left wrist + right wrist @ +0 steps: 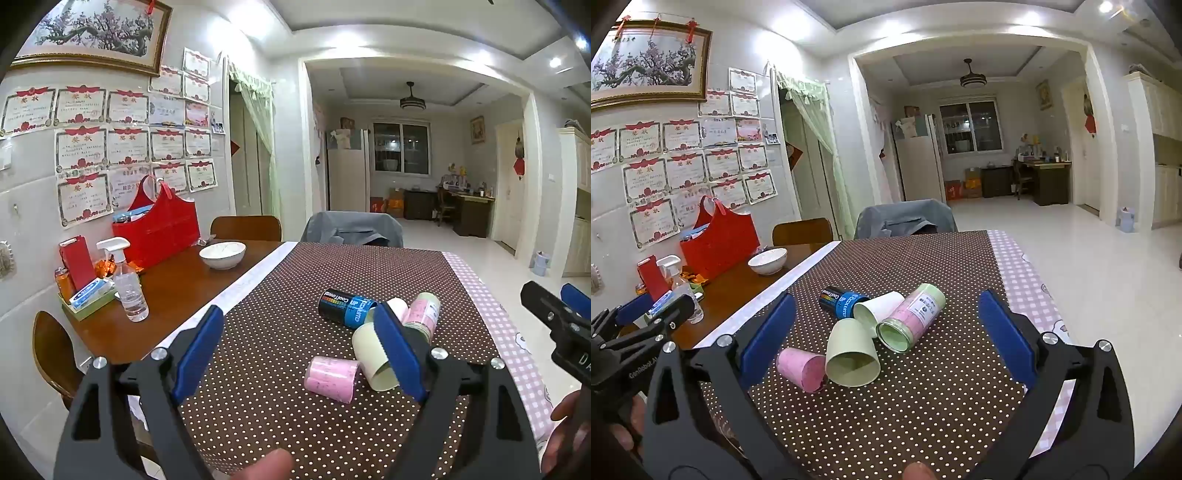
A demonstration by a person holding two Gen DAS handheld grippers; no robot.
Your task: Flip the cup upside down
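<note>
Several cups lie on their sides in a cluster on the brown dotted cloth (923,406). Nearest is a pale green cup (851,356) with its mouth toward me, and a pink cup (799,367) lies to its left. Behind them are a white cup (881,308), a pink-and-green cup (912,317) and a blue-black cup (840,301). The left wrist view shows the same pale green cup (371,354), pink cup (332,376) and blue-black cup (345,306). My right gripper (886,336) stands open just short of the cluster. My left gripper (299,354) is open too, its right finger overlapping the green cup.
A white bowl (222,254), a clear spray bottle (127,284), a red basket (159,225) and a tray of small items (86,295) stand on the bare wooden table (177,291) at left. A chair with a grey jacket (905,218) is at the far end. Pink checked cloth (1023,273) edges the right side.
</note>
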